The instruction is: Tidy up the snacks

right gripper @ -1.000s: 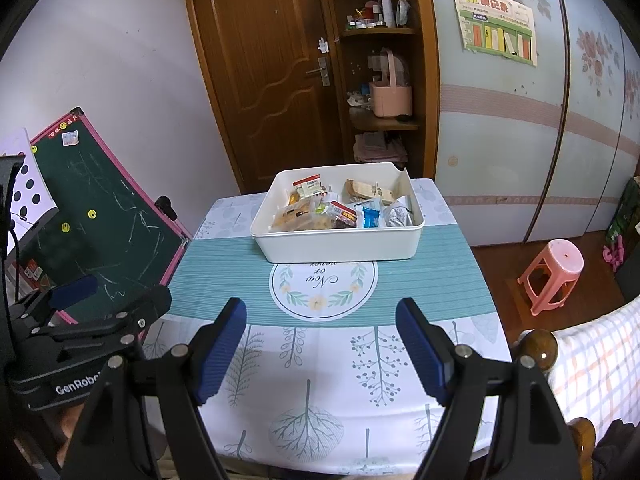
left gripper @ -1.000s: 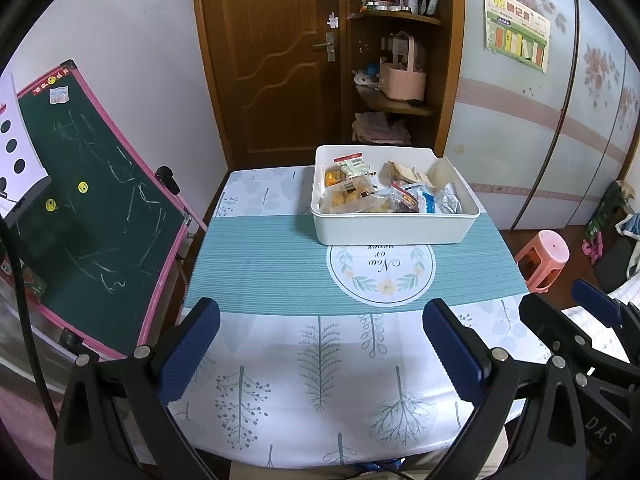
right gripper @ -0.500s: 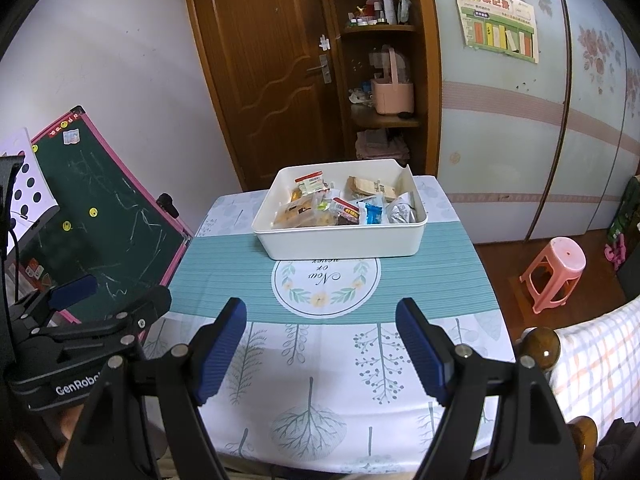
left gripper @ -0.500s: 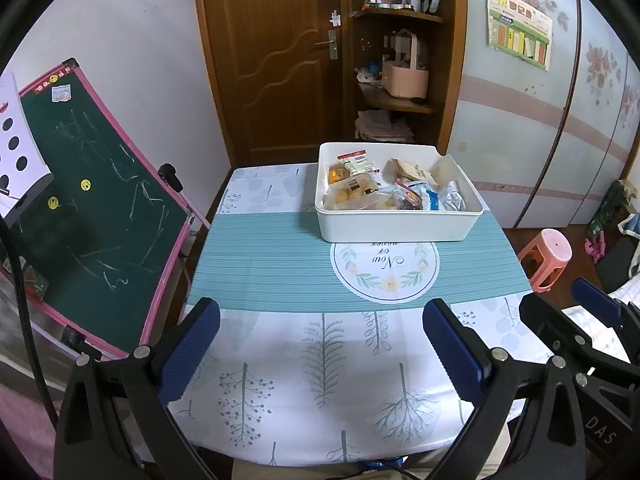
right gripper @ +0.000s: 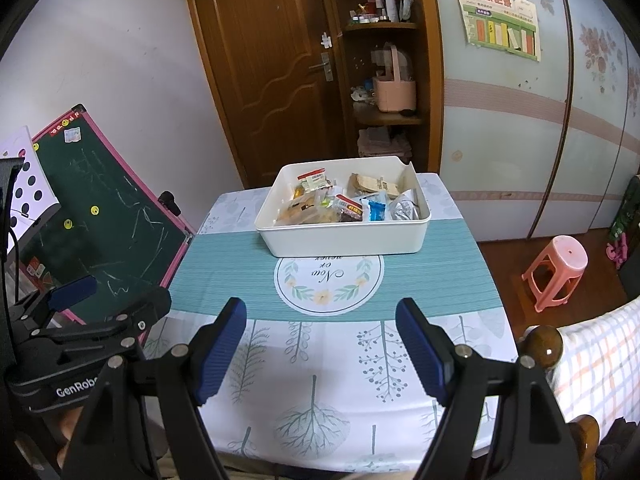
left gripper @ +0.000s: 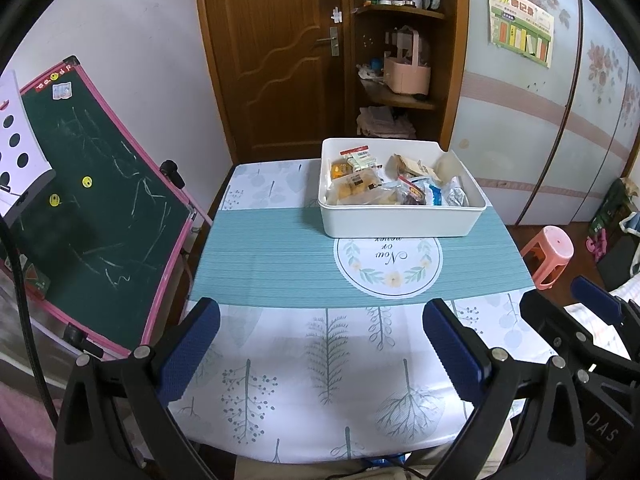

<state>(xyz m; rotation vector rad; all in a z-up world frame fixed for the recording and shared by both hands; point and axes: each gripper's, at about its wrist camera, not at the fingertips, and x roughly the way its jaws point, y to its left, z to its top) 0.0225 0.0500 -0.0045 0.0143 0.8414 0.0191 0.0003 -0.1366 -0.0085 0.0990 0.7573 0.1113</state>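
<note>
Left wrist view: the left gripper [left gripper: 320, 344] hangs over the near edge of the table [left gripper: 280, 380], jaws spread wide with nothing between them. The white bin [left gripper: 400, 222] sits straight ahead and a little to the right, well apart from the fingers, at the far side of the teal runner [left gripper: 260, 260]. Its long axis runs across the view, left to right. Inside lie the snacks [left gripper: 384, 188], a loose heap of small packets covering the floor of the bin; none shows on the cloth outside it.

Right wrist view: the right gripper [right gripper: 320, 340] is likewise parted and empty, low over the near edge. The bin [right gripper: 344, 236] lies dead ahead, so it lines up more squarely with this gripper than with the left; both are about as far from it. The snacks [right gripper: 344, 204] are all within its walls, which fits either packets gathered in already or a jumble awaiting sorting
</note>
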